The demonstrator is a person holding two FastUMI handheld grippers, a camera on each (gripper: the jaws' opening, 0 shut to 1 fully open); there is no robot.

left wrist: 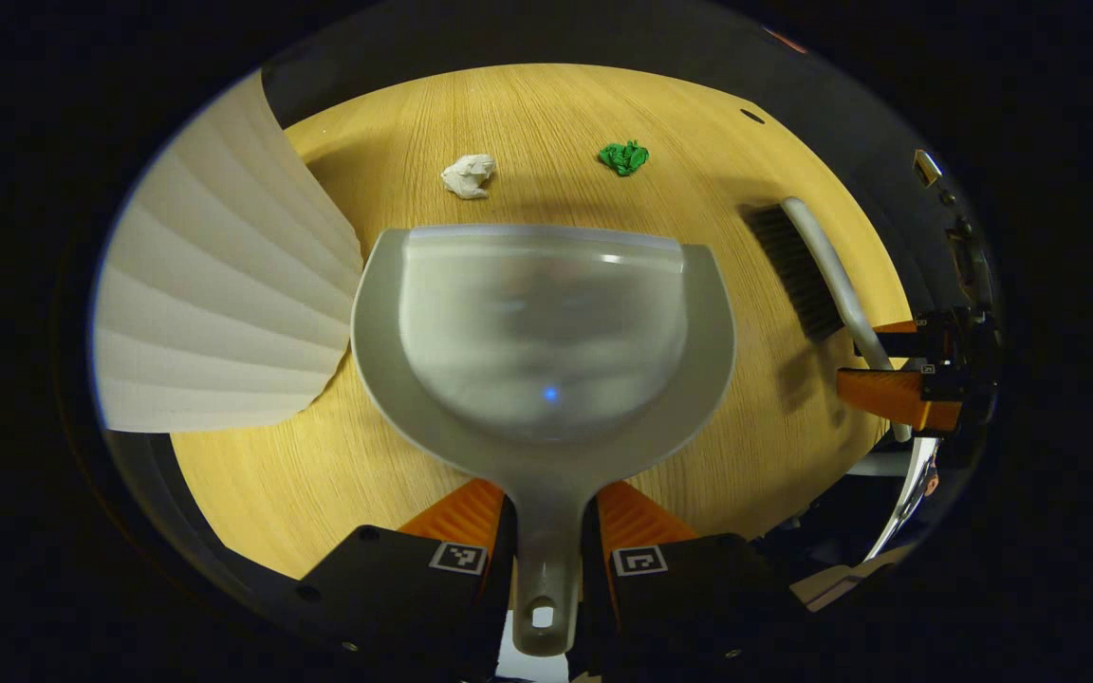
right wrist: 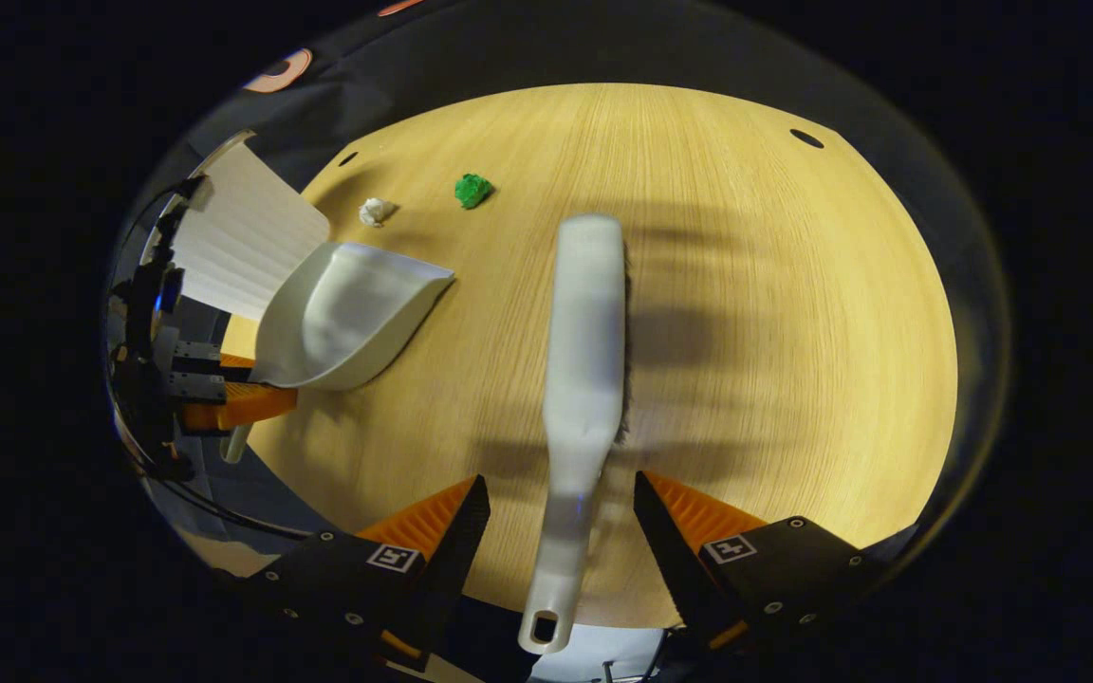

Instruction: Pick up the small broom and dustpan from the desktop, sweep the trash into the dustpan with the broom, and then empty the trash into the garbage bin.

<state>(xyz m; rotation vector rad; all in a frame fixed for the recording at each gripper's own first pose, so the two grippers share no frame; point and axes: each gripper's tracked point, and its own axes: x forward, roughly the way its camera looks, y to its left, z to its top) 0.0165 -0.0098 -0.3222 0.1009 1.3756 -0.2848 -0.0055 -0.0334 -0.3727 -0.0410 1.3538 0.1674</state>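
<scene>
while left gripper clamps dustpan handle, broom lies between wide right gripper.

Left claw: fingers pressed on both sides of dustpan handle, held level. Right claw: fingers spread wide, straddling broom handle, gaps on both sides, no contact.

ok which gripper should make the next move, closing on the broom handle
Right: the broom handle lies between the right gripper's open fingers. The left gripper already clamps the dustpan handle.
</scene>
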